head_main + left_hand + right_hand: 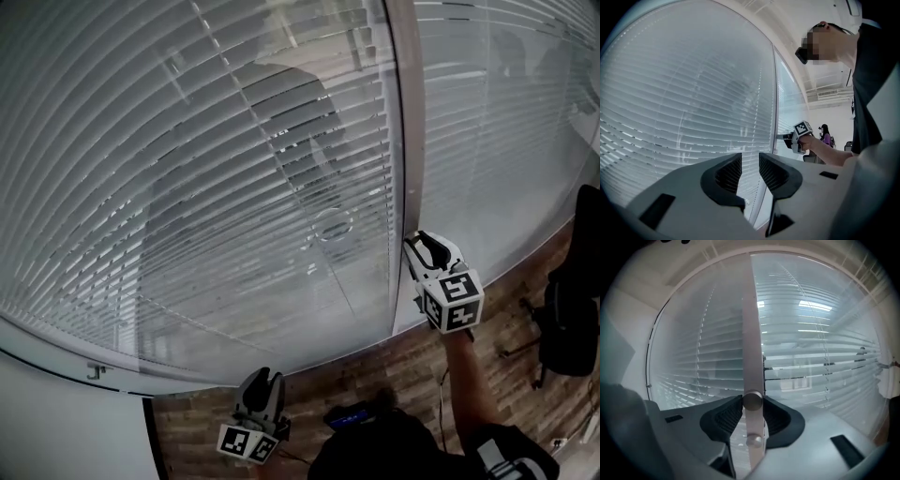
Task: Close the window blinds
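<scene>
Blinds (141, 169) on two panes (487, 141), right tongs (753, 402) clamping one knob (752, 399) of two

Your slats (141, 216) look smooth and pale behind glossy glass (281, 103); the post (751, 333) and knob (752, 400) are probably brushed metal. Your right tool (753, 404) has ribbed, matt black pads (730, 416).

Wood-plank floor (502, 309) runs along the base of the glass wall. Black chair (572, 319) stands on it, far right.

Right hand-held gripper (420, 248) at window post (405, 141); left hand-held gripper (262, 378) lower, apart.
</scene>
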Demonstrator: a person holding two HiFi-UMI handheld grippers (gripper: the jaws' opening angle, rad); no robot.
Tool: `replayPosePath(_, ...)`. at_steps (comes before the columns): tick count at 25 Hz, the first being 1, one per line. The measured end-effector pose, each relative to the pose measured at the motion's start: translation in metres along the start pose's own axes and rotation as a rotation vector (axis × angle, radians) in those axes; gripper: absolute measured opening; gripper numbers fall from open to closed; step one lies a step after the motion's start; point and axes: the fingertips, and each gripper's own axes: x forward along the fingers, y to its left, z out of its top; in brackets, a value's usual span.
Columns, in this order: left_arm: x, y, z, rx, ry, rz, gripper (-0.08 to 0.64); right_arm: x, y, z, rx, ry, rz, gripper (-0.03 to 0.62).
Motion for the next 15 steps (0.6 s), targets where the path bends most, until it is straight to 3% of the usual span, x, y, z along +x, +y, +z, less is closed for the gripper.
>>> replayPosePath(3, 0.004, -0.007, 0.002, 0.007, -0.003, -0.027, 0.126, -0.015, -0.007, -0.013, -0.028, 0.003, 0.007, 0.133)
replayPosePath(5, 0.003, -0.013, 0.004, 0.014, -0.015, -0.053, 0.126, -0.039, -0.011, -0.032, 0.002, 0.007, 0.007, 0.133)
replayPosePath(11, -0.027, -0.034, 0.007, -0.008, -0.065, -0.147, 0.126, -0.147, -0.008, -0.122, 0.245, 0.11, 0.01, 0.133)
replayPosePath(15, -0.064, -0.044, -0.015, -0.053, -0.073, -0.188, 0.126, -0.221, 0.015, -0.159, 0.409, 0.111, -0.012, 0.132)
